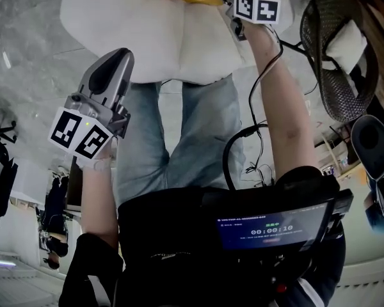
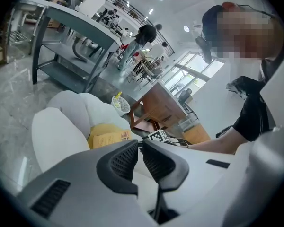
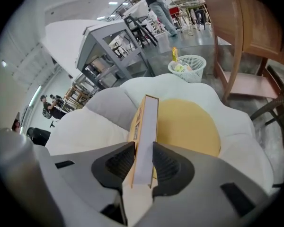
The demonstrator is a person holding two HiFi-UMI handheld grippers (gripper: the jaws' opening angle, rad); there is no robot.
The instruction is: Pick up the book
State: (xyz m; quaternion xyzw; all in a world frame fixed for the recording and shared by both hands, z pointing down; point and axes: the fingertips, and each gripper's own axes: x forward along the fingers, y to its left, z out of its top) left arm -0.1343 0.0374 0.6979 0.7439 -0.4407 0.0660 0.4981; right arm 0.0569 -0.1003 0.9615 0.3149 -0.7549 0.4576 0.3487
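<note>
The book (image 3: 145, 126) stands on its edge between the jaws of the right gripper (image 3: 143, 147), which are closed narrow on its two covers near the end closest to the camera. Its long axis runs straight away from the jaws, along the line the gripper points. The white block of pages faces up at the right gripper view, and the spine is turned away underneath. It is a slim, flat rectangular volume with smooth ochre covers; print shows on the left one. The book hangs over the cushion (image 3: 90, 126), above the left edge of its round yellow centre (image 3: 191, 126); whether it touches the fabric I cannot tell. The cushion is soft and matte, shaped like a flower with plump white petals around that disc. The left gripper (image 2: 140, 144), off to the cushion's side, has its ribbed dark pads pressed together on nothing. Beyond the cushion's far edge a white mesh wastebasket (image 3: 187, 67) stands on a glossy grey floor (image 3: 206, 41).
</note>
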